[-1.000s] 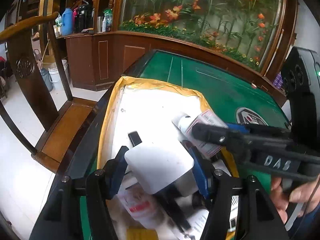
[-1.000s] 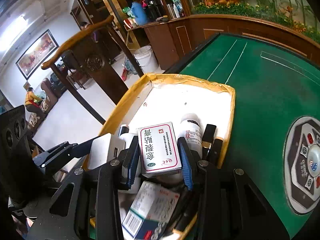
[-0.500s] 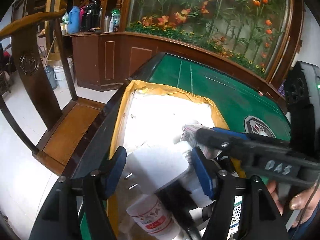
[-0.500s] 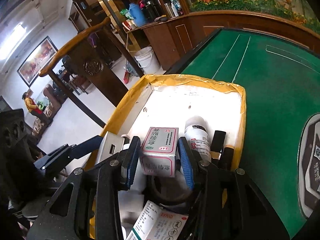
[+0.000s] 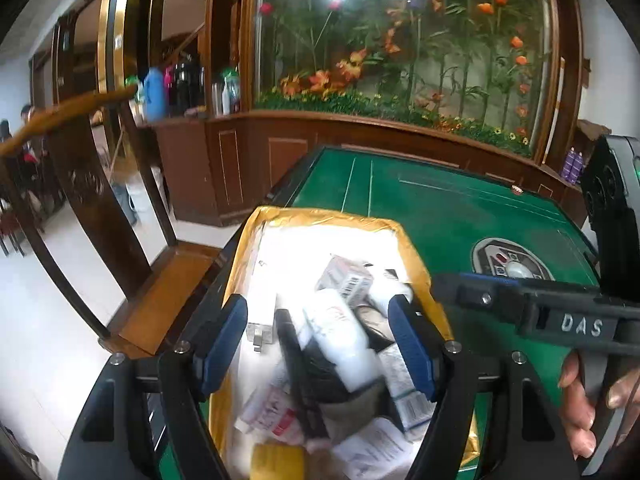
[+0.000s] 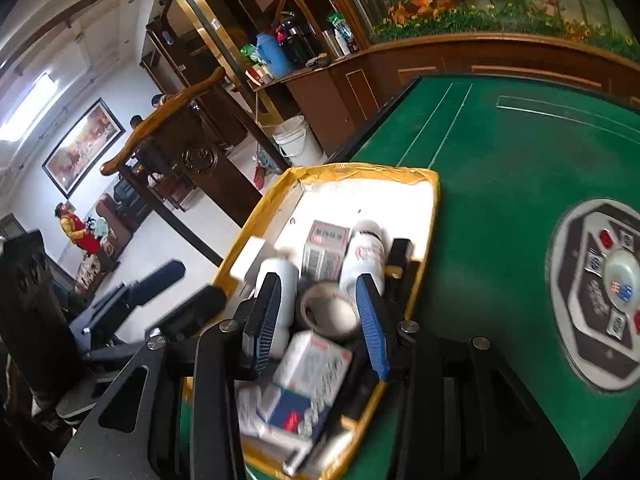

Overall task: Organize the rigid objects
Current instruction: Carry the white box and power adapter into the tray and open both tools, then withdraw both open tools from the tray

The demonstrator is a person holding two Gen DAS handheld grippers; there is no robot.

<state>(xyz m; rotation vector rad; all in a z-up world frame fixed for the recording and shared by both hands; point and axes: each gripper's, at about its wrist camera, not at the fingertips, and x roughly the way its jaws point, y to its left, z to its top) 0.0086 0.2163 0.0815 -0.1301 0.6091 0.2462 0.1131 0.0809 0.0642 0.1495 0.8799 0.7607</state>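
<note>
A white box with yellow-taped rim [image 5: 320, 216] [image 6: 360, 170] sits on the green table and holds several items. My left gripper [image 5: 318, 344] is open and empty above it; the white charger block [image 5: 262, 312] lies against the box's left wall. My right gripper [image 6: 318, 320] is open and empty over a tape roll [image 6: 330, 312]. The red-and-white medicine carton [image 6: 324, 250] [image 5: 346, 278] lies in the box beside a white bottle [image 6: 364, 254]. Another white bottle [image 5: 340, 336] and more cartons [image 6: 312, 364] lie nearer me.
The green mahjong table [image 6: 500, 184] has a round control panel [image 6: 600, 292] [image 5: 510, 266] to the right of the box. A wooden chair [image 5: 80, 184] stands left of the table. A wooden counter and planter [image 5: 360, 128] run behind. The right gripper's body [image 5: 540, 316] crosses the left view.
Both grippers opened and pulled back. The left let go of the white charger block, the right let go of the medicine carton; both now lie in the box.
</note>
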